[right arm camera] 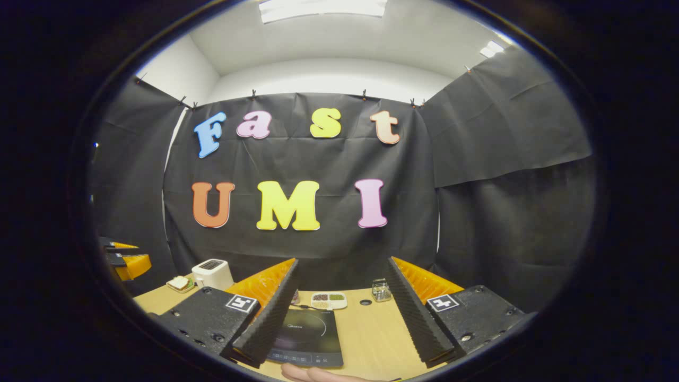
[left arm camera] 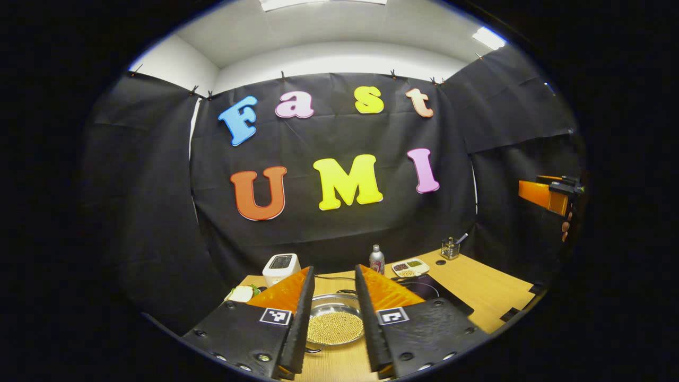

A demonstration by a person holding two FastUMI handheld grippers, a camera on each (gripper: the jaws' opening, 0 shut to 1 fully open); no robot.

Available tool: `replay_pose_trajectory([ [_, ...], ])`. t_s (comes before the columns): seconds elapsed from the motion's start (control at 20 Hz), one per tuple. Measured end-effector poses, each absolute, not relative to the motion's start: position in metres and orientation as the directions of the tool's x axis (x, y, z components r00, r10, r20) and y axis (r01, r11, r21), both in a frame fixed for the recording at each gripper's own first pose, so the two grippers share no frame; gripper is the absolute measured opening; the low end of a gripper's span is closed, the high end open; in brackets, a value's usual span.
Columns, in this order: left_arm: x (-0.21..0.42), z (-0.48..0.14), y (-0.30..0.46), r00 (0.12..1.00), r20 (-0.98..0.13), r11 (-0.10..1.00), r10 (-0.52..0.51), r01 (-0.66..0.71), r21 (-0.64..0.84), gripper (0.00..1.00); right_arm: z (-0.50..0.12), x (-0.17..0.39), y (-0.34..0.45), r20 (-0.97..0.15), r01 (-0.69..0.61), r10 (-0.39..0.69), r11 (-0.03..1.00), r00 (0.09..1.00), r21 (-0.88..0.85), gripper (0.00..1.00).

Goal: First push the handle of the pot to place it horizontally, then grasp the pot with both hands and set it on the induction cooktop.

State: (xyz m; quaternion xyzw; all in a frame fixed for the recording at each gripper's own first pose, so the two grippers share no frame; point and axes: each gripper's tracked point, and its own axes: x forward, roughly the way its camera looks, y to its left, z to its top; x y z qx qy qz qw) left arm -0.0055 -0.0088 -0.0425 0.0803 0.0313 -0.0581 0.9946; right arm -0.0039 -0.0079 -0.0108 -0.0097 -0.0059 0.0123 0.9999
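- hovering above the near edge of the wooden table (left arm camera: pixel 493 289), the left gripper (left arm camera: pixel 334 310) points at the booth wall with its jaws set moderately apart and nothing between them.
- in the left gripper view, going left to right: a small plate of food (left arm camera: pixel 241 293), a white toaster (left arm camera: pixel 280 268), the steel pot (left arm camera: pixel 335 321) filled with small yellow beads, a metal bottle (left arm camera: pixel 376 259), a divided dish of grains (left arm camera: pixel 410 267), the black induction cooktop (left arm camera: pixel 427 289), and a glass jar (left arm camera: pixel 450 248) with a utensil in it.
- the pot sits on the table just left of the cooktop, framed in the gap between the left gripper's fingers; its handle cannot be made out.
- at the far right edge of that view the right gripper (left arm camera: pixel 551 195) is held up in a hand, well above the table.
- in the right gripper view, the right gripper (right arm camera: pixel 342 313) has its jaws spread wide and empty, with the induction cooktop (right arm camera: pixel 307 331) below between them and part of a hand (right arm camera: pixel 313 374) at the bottom edge.
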Motion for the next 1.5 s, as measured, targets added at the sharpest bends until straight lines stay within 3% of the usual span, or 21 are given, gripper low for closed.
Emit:
replay_pose_trajectory([
  [0.05, -0.002, -0.049, -0.007, 0.990, -0.085, 0.979, -0.109, 0.122, 0.164, 0.26, -0.012, -0.004, -0.008, 0.011, -0.025, 0.025, 0.999, 1.000, -0.021, 0.99],
  [0.1, -0.001, -0.052, -0.003, 0.992, -0.090, 0.980, -0.094, 0.108, 0.168, 0.21, -0.012, -0.003, -0.009, 0.011, -0.024, 0.025, 0.999, 1.000, -0.022, 0.99],
  [0.2, -0.001, -0.069, -0.004, 0.985, -0.136, 0.982, -0.103, 0.123, 0.144, 0.00, -0.012, -0.001, -0.009, 0.010, -0.020, 0.021, 0.999, 1.000, -0.026, 0.99],
  [0.65, 0.012, -0.152, 0.006, 0.941, -0.325, 0.986, -0.100, 0.138, 0.098, 0.00, -0.020, 0.004, -0.007, -0.019, -0.037, 0.037, 0.999, 0.999, -0.025, 0.99],
  [1.5, 0.015, -0.304, 0.018, 0.761, -0.632, 0.987, -0.147, 0.157, -0.041, 0.00, -0.022, 0.000, -0.011, -0.008, -0.045, 0.045, 0.998, 0.999, -0.039, 0.99],
])
